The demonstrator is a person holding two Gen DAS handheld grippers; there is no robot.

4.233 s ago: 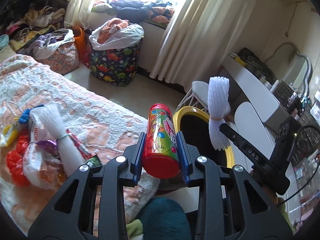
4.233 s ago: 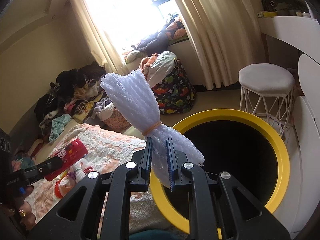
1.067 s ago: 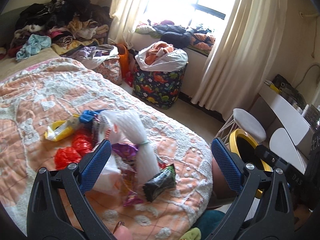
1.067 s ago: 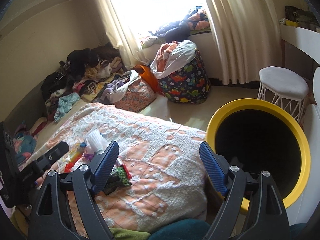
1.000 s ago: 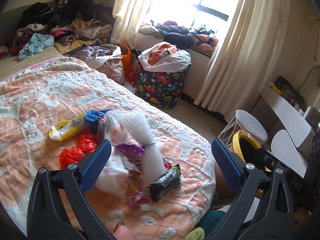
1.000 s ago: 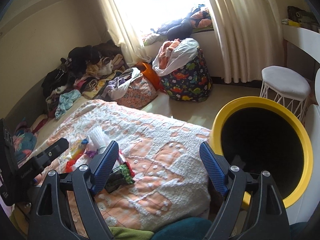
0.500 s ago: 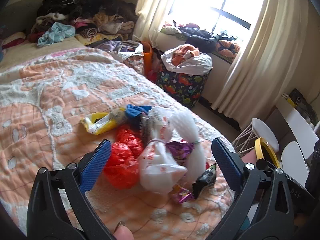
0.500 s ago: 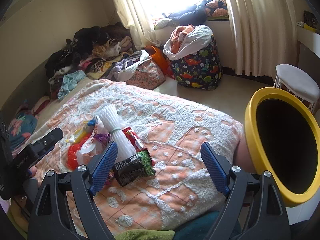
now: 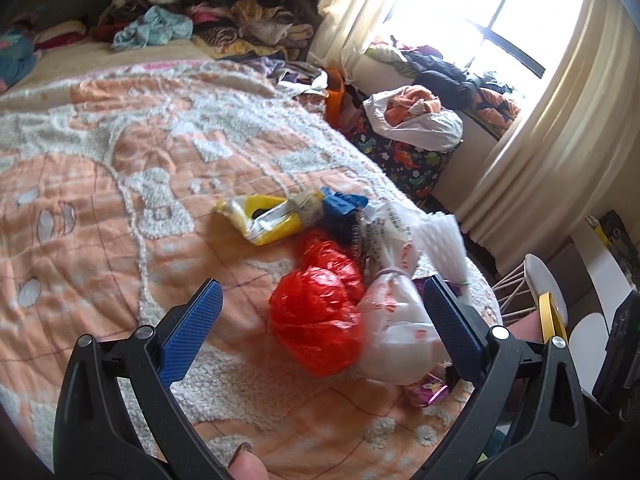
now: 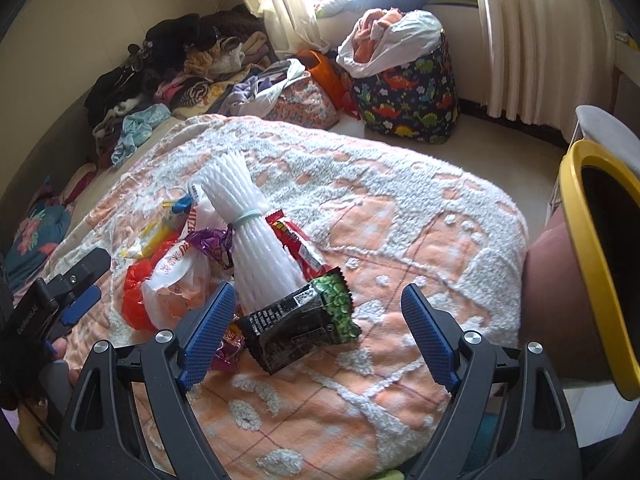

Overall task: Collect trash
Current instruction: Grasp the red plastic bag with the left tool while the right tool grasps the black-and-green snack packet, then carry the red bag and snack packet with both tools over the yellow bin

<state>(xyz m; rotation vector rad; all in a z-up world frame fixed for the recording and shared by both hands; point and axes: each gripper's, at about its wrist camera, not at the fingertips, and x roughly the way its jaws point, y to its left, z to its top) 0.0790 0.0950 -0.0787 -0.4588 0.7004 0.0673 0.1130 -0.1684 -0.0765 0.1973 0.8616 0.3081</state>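
Blue-padded fingers of both the left gripper (image 9: 318, 330) and right gripper (image 10: 318, 334) gape wide, empty, over trash heaped near the peach-and-white bedspread's (image 10: 420, 216) corner: black-green snack packet (image 10: 302, 322), crumpled red plastic bag (image 9: 320, 312), white foam-net bundle (image 10: 250, 232).

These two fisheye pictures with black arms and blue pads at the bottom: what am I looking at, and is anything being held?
No robot: a person carries a two-finger gripper in each hand, with a camera on each looking along its fingers. One picture is from the left gripper, the other from the right gripper. Both stand open and hold nothing. On the orange and white bedspread lies a trash pile: a red plastic bag, a white plastic bag, a yellow wrapper, a white foam net bundle and a black and green snack packet. The yellow-rimmed bin stands beside the bed.
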